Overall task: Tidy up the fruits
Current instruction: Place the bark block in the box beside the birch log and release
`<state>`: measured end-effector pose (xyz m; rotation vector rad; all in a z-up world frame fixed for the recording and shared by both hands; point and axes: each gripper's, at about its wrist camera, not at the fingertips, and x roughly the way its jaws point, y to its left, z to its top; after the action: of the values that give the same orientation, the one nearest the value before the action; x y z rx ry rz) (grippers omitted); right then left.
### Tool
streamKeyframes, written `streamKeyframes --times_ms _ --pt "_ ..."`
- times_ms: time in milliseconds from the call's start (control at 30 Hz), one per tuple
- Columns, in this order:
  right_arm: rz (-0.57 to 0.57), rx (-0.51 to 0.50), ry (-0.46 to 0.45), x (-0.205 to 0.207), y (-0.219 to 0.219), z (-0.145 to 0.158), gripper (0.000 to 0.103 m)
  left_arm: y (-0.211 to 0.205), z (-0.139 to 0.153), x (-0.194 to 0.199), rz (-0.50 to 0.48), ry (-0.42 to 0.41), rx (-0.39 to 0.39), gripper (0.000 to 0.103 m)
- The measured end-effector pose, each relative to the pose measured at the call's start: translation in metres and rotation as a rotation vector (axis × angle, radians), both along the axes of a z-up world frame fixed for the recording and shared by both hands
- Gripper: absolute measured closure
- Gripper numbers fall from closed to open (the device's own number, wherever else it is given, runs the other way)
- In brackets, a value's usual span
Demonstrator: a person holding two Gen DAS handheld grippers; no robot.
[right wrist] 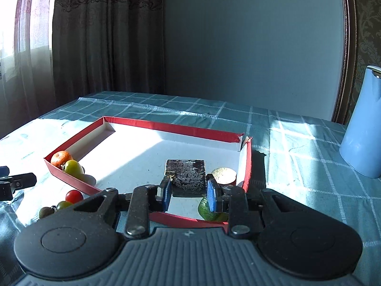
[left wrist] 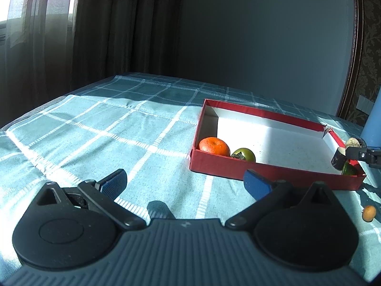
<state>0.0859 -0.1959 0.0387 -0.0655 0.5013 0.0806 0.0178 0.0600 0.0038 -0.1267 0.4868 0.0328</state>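
On checked tablecloth point(left wrist: 95, 128) — red box point(left wrist: 238, 166)

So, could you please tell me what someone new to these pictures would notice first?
Probably the red box with its sunlit white floor, lying on the green checked tablecloth. Next, the right hand-held gripper, shut on a dark cylindrical piece over the box's near right corner. Then the orange and a green fruit, side by side in the near left corner.
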Motion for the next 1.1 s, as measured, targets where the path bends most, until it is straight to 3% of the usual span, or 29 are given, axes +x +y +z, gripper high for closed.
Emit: streamKeyframes --times_ms 267,533,633,700,833,1100 --pt "-0.016 -0.111 0.060 0.034 0.011 -0.029 0.074 0.000 -0.002 0.003 -0.001 0.019 0.003 0.000" --pt "-0.023 -0.180 0.037 0.033 0.015 -0.037 0.074 0.001 -0.003 0.004 0.007 0.026 0.006 0.000" --pt "-0.025 -0.159 0.031 0.032 0.012 -0.035 0.074 0.001 -0.003 0.004 0.006 0.027 0.006 0.000" --pt "-0.019 -0.137 0.027 0.029 0.009 -0.032 0.066 0.001 -0.003 0.004 0.008 0.028 0.006 0.000" --pt "-0.024 -0.093 -0.019 0.013 0.006 -0.020 0.033 0.002 -0.003 0.004 0.008 0.029 0.004 0.000" --pt "-0.067 0.054 -0.094 -0.043 -0.027 -0.002 0.031 0.002 -0.003 0.004 0.010 0.033 0.004 0.000"
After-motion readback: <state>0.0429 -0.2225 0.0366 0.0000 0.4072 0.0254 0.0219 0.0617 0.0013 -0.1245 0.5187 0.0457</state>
